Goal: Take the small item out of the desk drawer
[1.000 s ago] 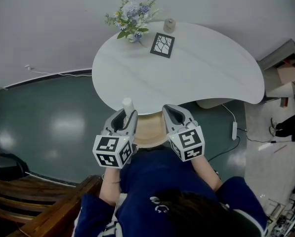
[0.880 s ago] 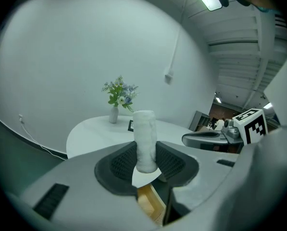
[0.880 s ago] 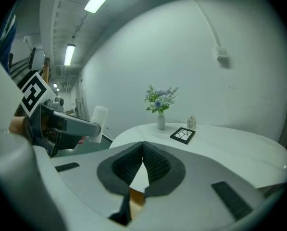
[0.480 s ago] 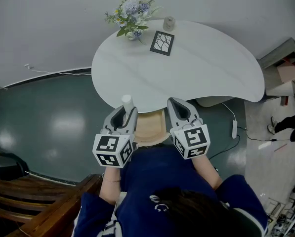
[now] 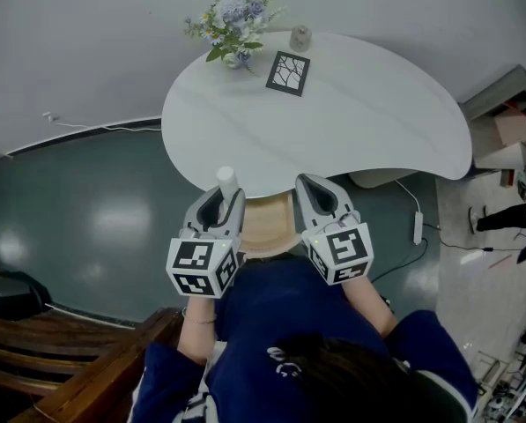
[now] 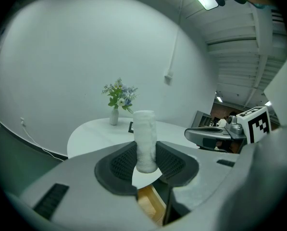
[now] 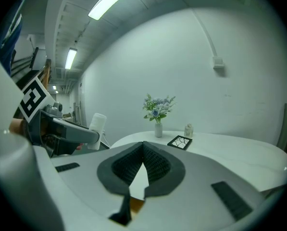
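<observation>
beside table (image 5: 359, 122), left hand-held gripper (image 6: 145, 166) clamps white cylinder (image 6: 144, 136).

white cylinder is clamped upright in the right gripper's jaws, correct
No: the white cylinder stands upright in the left gripper, pads pressing it, as the left gripper view shows. The right gripper is shut on nothing.

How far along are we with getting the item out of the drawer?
Done: the white cylinder is out of the open wooden drawer. In hand: the left gripper is shut on it, while the right gripper is shut and empty. Left: setting it down, probably on the white table, and perhaps closing the drawer.
</observation>
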Tool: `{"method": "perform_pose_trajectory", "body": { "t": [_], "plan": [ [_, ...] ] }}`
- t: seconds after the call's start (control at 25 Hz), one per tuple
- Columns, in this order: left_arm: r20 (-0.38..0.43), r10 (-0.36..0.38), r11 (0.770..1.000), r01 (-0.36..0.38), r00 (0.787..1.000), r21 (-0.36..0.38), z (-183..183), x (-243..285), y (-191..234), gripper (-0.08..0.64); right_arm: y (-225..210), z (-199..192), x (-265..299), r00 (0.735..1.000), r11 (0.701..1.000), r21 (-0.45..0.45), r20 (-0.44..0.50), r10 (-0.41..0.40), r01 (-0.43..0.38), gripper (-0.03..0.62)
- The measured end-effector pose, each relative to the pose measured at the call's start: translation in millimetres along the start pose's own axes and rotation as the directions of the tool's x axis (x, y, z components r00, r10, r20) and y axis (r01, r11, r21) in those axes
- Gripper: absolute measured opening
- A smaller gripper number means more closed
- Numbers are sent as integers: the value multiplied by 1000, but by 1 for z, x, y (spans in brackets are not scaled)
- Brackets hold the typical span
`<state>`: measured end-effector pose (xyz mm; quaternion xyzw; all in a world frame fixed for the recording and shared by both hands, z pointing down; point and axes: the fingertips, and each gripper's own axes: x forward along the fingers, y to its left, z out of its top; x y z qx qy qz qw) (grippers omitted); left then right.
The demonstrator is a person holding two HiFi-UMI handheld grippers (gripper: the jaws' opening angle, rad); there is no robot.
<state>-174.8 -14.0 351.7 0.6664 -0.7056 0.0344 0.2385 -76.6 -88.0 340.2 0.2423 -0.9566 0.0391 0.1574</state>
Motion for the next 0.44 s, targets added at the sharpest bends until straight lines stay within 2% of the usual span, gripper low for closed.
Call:
{"method": "perform_pose_trajectory", "body": {
  "t": [0.44],
  "plan": [
    [-13,2,1000,-2,1000,-20,-10,1,-3,120,4,-7,0,1000,999,-31,-18,23,-23,6]
  ]
}}
